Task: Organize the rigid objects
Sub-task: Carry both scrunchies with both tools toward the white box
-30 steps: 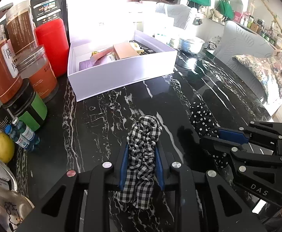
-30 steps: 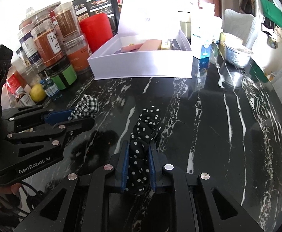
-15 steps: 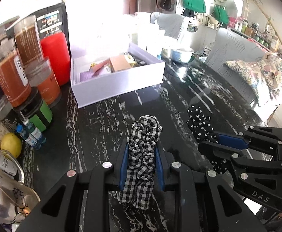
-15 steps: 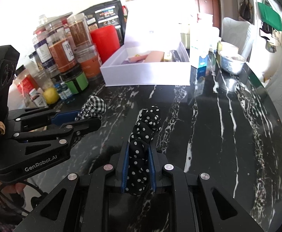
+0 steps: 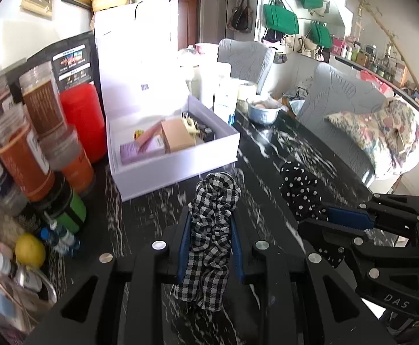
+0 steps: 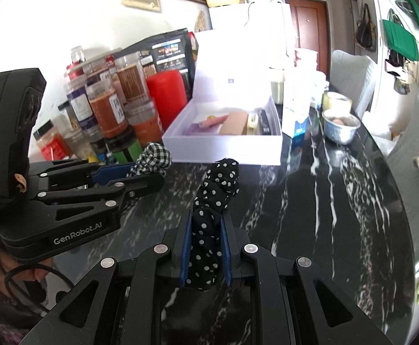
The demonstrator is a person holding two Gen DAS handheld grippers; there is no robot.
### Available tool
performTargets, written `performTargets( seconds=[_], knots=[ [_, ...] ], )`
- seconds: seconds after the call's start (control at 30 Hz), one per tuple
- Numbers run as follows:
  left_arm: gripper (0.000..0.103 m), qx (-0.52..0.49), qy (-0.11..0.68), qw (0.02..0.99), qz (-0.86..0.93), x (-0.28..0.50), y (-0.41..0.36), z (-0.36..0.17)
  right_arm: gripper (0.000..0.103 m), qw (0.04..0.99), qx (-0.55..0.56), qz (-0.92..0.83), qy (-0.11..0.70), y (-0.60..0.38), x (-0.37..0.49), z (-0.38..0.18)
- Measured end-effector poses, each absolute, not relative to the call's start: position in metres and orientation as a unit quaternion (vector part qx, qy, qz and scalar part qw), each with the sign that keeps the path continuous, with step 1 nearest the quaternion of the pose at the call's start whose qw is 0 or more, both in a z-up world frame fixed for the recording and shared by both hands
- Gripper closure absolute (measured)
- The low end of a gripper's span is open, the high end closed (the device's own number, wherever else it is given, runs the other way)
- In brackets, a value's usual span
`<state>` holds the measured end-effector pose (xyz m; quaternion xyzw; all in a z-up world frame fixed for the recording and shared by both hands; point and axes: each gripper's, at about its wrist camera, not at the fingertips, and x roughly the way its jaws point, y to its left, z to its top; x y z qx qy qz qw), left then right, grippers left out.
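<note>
My left gripper (image 5: 209, 224) is shut on a black-and-white checked scrunchie (image 5: 210, 230), held above the black marble table (image 5: 267, 172). My right gripper (image 6: 205, 227) is shut on a black scrunchie with white dots (image 6: 212, 215). Each gripper shows in the other's view: the right one (image 5: 324, 215) with the dotted scrunchie (image 5: 301, 192), the left one (image 6: 140, 175) with the checked scrunchie (image 6: 151, 158). An open white box (image 5: 177, 158) holding small boxes and items stands ahead, lid upright; it also shows in the right wrist view (image 6: 223, 143).
Jars, a red canister (image 5: 82, 120), small bottles and a lemon (image 5: 29, 250) crowd the left side. A metal bowl (image 5: 264, 112) and white cartons (image 6: 298, 115) stand right of the box. Grey chairs (image 5: 344, 109) lie beyond the table edge.
Both grippers have risen and tilted upward with their scrunchies; the view now takes in more of the room and the box lid. The grips are unchanged.
</note>
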<state>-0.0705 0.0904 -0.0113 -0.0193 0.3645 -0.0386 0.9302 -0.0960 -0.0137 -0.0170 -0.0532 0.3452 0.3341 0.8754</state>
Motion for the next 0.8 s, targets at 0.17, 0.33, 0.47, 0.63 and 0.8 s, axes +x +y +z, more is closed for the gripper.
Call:
performTargets(
  seconds=[0.17, 0.33, 0.47, 0.63, 0.8],
  knots=[
    [0.078, -0.017, 0.355, 0.934, -0.040, -0.051, 0.096, 0.002, 0.085, 0.879, -0.057, 0.334, 0.336, -0.007, -0.079, -0.002],
    [0.078, -0.020, 0.349, 0.936, -0.042, -0.029, 0.104, 0.012, 0.085, 0.880, -0.058, 0.342, 0.324, 0.001, -0.060, 0.010],
    [0.078, -0.021, 0.344, 0.938, -0.043, -0.011, 0.110, 0.019, 0.085, 0.878, -0.058, 0.351, 0.320, 0.008, -0.043, 0.017],
    [0.078, -0.024, 0.338, 0.940, -0.039, 0.013, 0.119, 0.024, 0.085, 0.875, -0.063, 0.360, 0.318, 0.019, -0.020, 0.023],
    [0.078, -0.033, 0.333, 0.942, -0.034, 0.033, 0.127, 0.026, 0.085, 0.872, -0.064, 0.366, 0.317, 0.027, 0.003, 0.026]
  ],
)
